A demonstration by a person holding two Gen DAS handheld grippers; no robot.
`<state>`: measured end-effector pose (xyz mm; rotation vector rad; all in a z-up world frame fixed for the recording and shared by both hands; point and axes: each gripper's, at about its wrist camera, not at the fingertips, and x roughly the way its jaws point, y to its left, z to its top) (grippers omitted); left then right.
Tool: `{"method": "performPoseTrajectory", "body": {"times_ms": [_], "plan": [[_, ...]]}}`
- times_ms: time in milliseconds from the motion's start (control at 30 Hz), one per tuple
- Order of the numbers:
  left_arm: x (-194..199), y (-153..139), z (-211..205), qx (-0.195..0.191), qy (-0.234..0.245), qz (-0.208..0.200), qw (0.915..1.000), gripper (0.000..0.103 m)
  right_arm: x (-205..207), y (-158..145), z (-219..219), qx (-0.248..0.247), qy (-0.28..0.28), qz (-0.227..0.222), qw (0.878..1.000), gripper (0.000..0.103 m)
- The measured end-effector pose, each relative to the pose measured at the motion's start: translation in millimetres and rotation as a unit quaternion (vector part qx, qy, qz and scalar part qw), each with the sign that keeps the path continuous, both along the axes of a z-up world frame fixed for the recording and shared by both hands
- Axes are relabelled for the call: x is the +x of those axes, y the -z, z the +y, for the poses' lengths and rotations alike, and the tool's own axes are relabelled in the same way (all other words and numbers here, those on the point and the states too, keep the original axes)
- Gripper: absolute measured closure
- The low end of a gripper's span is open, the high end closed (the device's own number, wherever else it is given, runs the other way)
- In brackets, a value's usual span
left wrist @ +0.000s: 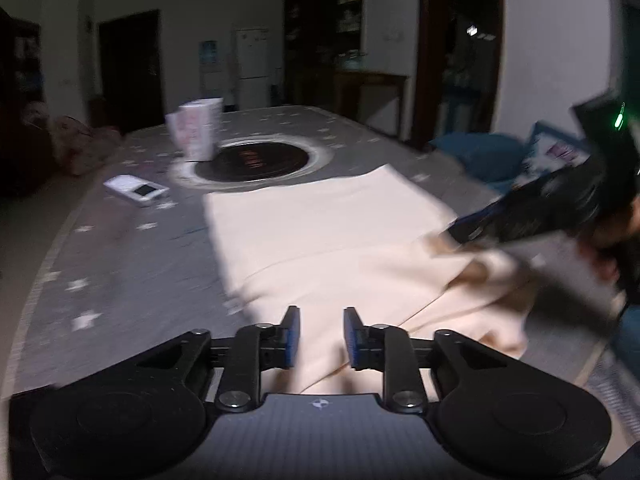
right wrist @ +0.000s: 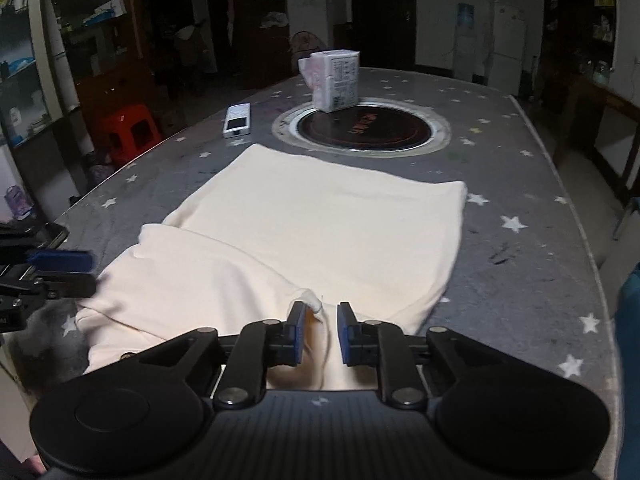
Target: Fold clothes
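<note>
While the left wrist cam is smeared w/ motion blur, you can make out the left gripper [left wrist: 321, 336] low in front, jaws spread a little, blue pads apart w/ the cream garment [left wrist: 320, 232] running under and between them — cloth lies in the gap but the pads don't look to be pressing on it, so no grip there. Garment sits flat on the grey star-print table [left wrist: 120, 248], far edge near the round black hob plate [left wrist: 252, 162], w/ a white packet [left wrist: 198, 128] and a white remote [left wrist: 136, 190] beyond. On the right of this view the right gripper [left wrist: 460, 240] comes in blurred over a rumpled near corner; can't tell its jaws from here. Over to the right wrist cam, much sharper: right gripper [right wrist: 321, 334] jaws part-open, narrow gap, a small bunched tip of the garment [right wrist: 320, 208] just at the left pad, fabric running below — looks free, not pinched. Near portion is folded over onto the body w/ a diagonal crease; left gripper's blue pad [right wrist: 60, 260] pokes in at the left edge, just beside the cloth. My read: a fold sits laid w/ neither gripper holding, so we're between grasps. Next move prob. calls for both sets of jaws to pinch the near edge or corners cleanly, one layer-stack each, lift level, carry toward the far hem w/o dragging the lower layer.
</note>
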<state>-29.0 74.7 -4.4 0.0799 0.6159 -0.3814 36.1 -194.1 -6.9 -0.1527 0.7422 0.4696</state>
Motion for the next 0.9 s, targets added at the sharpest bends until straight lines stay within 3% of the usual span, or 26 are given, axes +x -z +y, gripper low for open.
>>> {"method": "performPoseTrajectory", "body": {"times_ms": [200,400,500,633,800,900], "plan": [[23,15,-14,0.012,0.012,0.023,0.9996,0.075,-4,-3,11,-0.009,-0.025,-0.015,1.0,0.084],[14,23,9,0.015,-0.003,0.04,0.9991,0.076,16,18,3,-0.027,0.004,0.022,0.999,0.08],[12,16,17,0.025,-0.028,0.044,0.9983,0.077,15,11,-4,-0.006,0.014,0.021,1.0,0.079],[19,3,20,-0.009,-0.041,0.03,0.9987,0.077,5,-1,1,-0.006,0.0,-0.004,1.0,0.074],[49,17,22,-0.012,-0.08,0.053,0.9953,0.075,-4,-2,13,-0.009,-0.033,-0.008,0.999,0.071],[54,21,30,-0.012,-0.104,0.063,0.9925,0.066,-5,5,13,-0.029,-0.034,0.002,0.999,0.07]]}}
